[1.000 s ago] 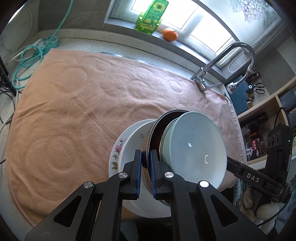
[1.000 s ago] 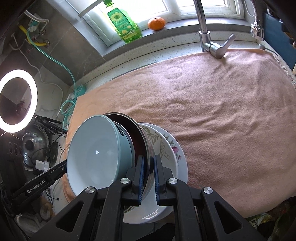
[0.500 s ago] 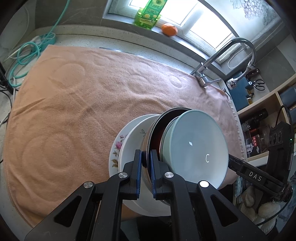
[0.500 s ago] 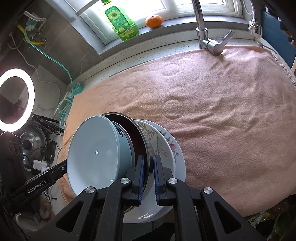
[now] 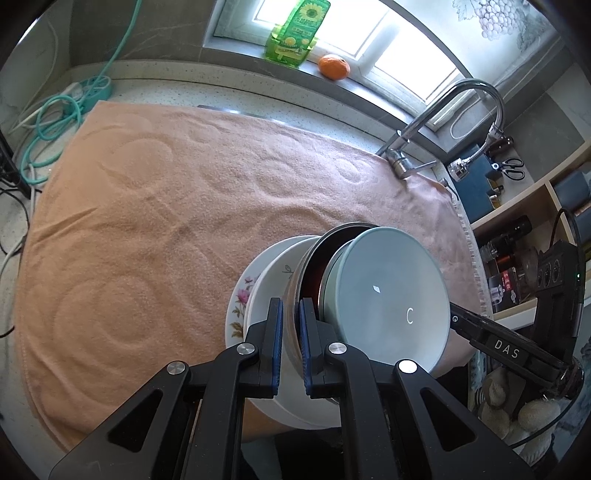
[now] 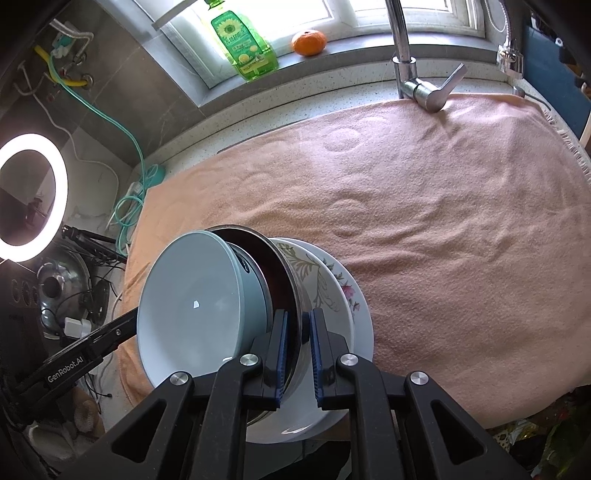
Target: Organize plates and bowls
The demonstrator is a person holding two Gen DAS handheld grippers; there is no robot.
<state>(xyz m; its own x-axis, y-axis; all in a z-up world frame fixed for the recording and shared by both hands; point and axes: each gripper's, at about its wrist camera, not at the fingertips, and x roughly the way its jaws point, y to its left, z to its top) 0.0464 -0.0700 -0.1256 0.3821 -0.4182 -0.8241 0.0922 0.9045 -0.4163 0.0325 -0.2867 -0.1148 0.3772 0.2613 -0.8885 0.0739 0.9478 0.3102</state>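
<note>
A nested stack stands at the near edge of the peach towel (image 5: 147, 221): a floral plate (image 5: 238, 299), a white bowl (image 5: 269, 288), a steel bowl (image 5: 295, 280) with a dark inside, and a pale blue bowl (image 5: 384, 291) on top. My left gripper (image 5: 291, 306) is shut on the steel bowl's rim. From the opposite side my right gripper (image 6: 297, 317) holds the same steel bowl (image 6: 297, 277). Its jaws are opening, and the rim stays between the pads. The blue bowl (image 6: 192, 306) tilts away from the floral plate (image 6: 349, 291).
A faucet (image 5: 443, 110) rises at the towel's far right corner. A green soap bottle (image 5: 295, 33) and an orange (image 5: 334, 66) sit on the windowsill. Teal cables (image 5: 55, 122) lie left of the towel, and shelves (image 5: 517, 240) stand at its right. A ring light (image 6: 29, 195) glows at the left.
The right gripper's pads have parted slightly around the steel bowl's rim. The stack and the left gripper look the same.
</note>
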